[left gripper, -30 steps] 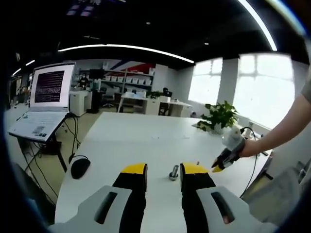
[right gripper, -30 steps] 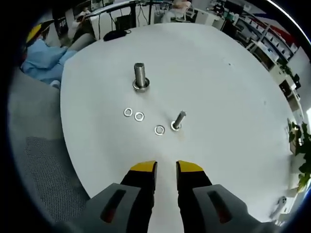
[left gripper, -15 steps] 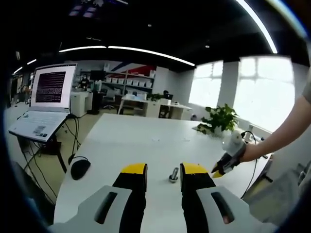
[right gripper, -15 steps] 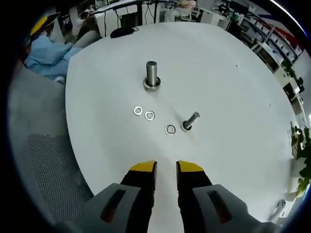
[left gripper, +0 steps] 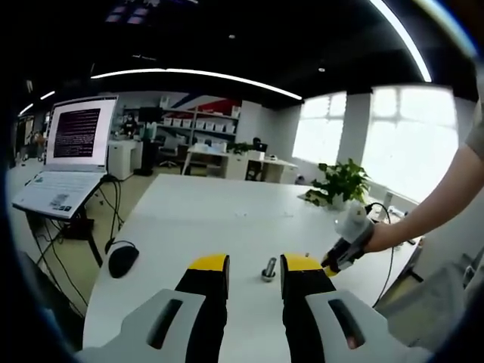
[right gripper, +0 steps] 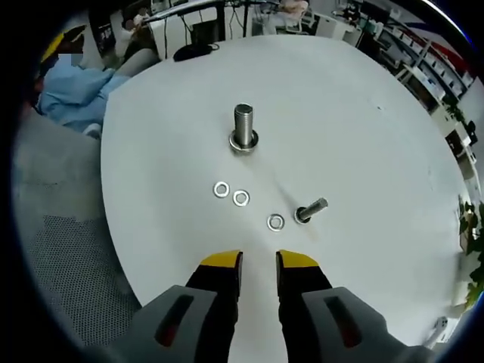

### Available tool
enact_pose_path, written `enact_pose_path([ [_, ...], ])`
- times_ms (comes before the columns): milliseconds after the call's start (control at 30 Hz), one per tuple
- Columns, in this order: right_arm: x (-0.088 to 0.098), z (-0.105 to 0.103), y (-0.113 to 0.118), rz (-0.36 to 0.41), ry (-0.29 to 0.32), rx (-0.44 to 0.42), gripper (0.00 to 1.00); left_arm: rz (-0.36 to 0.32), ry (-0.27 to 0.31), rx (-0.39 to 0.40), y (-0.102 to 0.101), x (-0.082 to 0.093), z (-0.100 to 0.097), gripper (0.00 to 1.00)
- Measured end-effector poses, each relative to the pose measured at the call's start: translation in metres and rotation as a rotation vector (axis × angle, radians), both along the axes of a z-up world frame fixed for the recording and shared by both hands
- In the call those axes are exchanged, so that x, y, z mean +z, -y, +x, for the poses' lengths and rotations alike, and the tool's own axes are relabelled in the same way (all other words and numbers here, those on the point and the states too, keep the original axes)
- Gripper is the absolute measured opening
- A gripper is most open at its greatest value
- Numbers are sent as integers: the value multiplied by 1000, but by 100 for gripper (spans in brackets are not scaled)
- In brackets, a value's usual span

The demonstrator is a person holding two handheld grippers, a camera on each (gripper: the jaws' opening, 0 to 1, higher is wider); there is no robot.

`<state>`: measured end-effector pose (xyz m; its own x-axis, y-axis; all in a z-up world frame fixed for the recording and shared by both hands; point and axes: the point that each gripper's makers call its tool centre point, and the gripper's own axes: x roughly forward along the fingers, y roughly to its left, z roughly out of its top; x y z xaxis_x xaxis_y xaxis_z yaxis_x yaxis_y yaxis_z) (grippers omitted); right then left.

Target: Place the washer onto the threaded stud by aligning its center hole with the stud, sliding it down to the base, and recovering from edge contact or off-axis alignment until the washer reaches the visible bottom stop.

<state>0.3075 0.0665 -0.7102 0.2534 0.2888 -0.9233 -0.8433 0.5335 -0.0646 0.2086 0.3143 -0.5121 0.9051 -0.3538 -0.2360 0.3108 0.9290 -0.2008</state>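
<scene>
I see three flat silver metal washers (right gripper: 241, 198) lying loose on the white surface (right gripper: 363, 136), near the upright thick threaded steel stud (right gripper: 243, 128).

From my left gripper view, the stud (left gripper: 268, 268) at six o'clock is half hidden between my jaws; the laptop's (left gripper: 66, 162) screen text is unreadable.

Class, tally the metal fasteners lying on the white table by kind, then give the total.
Flat silver metal ring washers: 3
Large upright steel threaded stud: 1
Small slim grey bolt: 1
Total: 5
</scene>
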Motion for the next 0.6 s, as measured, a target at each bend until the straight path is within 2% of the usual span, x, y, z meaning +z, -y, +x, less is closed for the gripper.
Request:
enact_pose_path([
  [500, -9, 10, -18, -15, -7, -4, 22, -8, -13, -9, 1, -3, -1, 25],
  [600, -13, 14, -18, -41, 4, 2, 22, -11, -20, -12, 2, -4, 0, 25],
])
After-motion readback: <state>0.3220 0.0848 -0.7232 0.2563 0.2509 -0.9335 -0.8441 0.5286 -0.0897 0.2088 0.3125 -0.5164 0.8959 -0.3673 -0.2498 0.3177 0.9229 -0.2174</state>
